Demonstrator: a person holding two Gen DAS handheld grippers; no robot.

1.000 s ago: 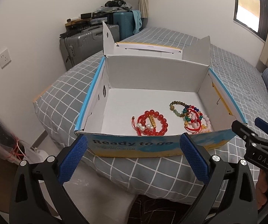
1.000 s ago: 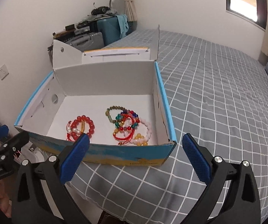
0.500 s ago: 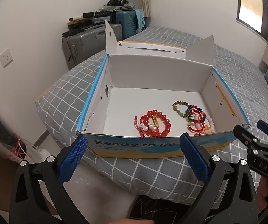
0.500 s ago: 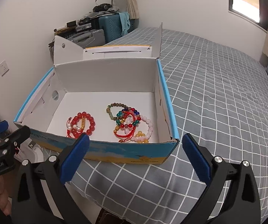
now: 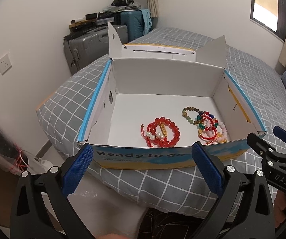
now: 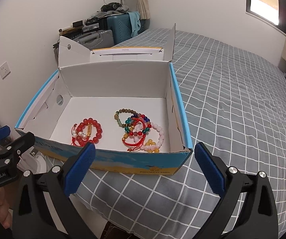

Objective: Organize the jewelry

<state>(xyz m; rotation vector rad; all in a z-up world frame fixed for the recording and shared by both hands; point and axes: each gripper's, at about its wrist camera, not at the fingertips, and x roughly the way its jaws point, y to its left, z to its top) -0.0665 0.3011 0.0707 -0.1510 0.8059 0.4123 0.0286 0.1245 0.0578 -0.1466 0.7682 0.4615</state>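
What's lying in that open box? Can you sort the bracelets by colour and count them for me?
Red bead bracelet lying apart on the left, with red cord, pearl and gold-bar pieces tangled in: 1 cluster
Brown-green bead bracelet: 1
Multicolour bead bracelet: 1
Red cord bracelet: 1
Pink and yellow bead bracelet: 1
Total: about 5; the right-hand pile overlaps, so this is approximate.

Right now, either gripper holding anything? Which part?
Nothing held. Left gripper and right gripper are both open and short of the blue-and-white cardboard box; the red bead bracelet lies untouched inside.
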